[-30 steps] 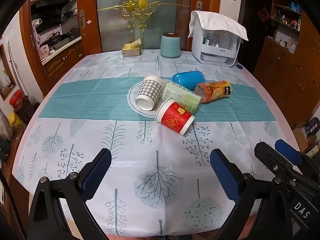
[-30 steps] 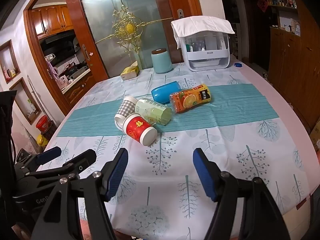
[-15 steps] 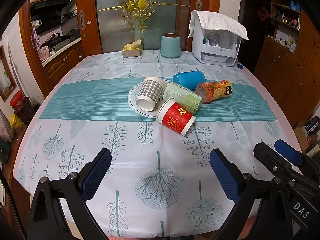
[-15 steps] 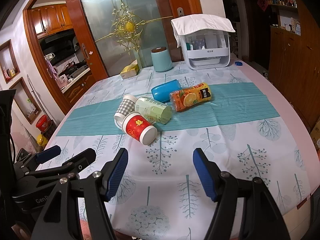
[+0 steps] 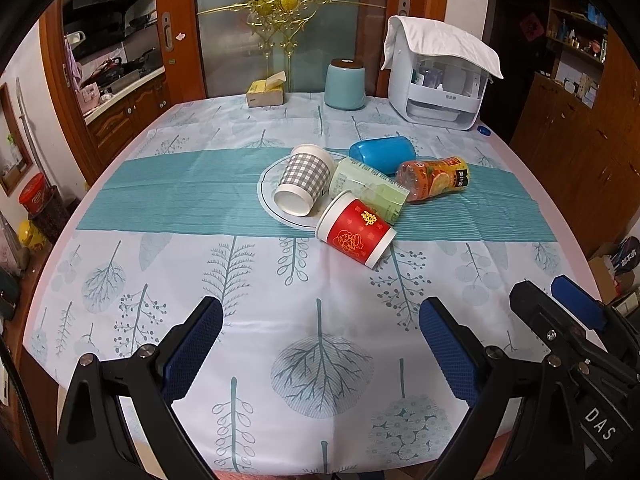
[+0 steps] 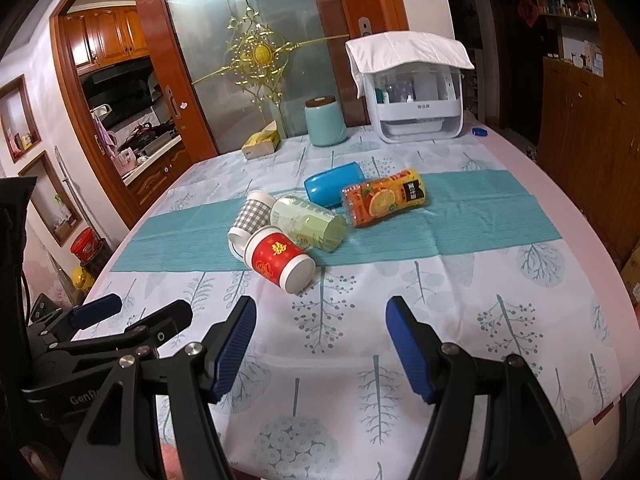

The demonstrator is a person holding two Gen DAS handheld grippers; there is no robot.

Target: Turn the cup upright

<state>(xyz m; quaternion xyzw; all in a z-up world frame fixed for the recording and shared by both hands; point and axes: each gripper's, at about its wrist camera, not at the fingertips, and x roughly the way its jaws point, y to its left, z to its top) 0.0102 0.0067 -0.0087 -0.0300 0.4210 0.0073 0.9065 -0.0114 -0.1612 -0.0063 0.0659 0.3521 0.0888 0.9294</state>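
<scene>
Several cups lie on their sides in the middle of the table. A red paper cup (image 5: 356, 234) (image 6: 280, 258) is nearest me. Behind it lie a grey checked cup (image 5: 304, 186) (image 6: 250, 216), a pale green cup (image 5: 368, 192) (image 6: 310, 224) and a blue cup (image 5: 380, 152) (image 6: 332, 186). My left gripper (image 5: 320, 344) is open and empty above the near tablecloth. My right gripper (image 6: 320, 344) is open and empty too, to the right of the left one. Both are well short of the cups.
An orange juice bottle (image 5: 434, 178) (image 6: 384, 200) lies beside the cups. A white plate (image 5: 266, 200) is under the checked cup. At the far edge stand a teal canister (image 5: 344, 84), a tissue box (image 5: 266, 90) and a white dispenser (image 5: 440, 92).
Both views have edged slightly closer and shifted a little; the cups and bottle have not moved. Both grippers stay open.
</scene>
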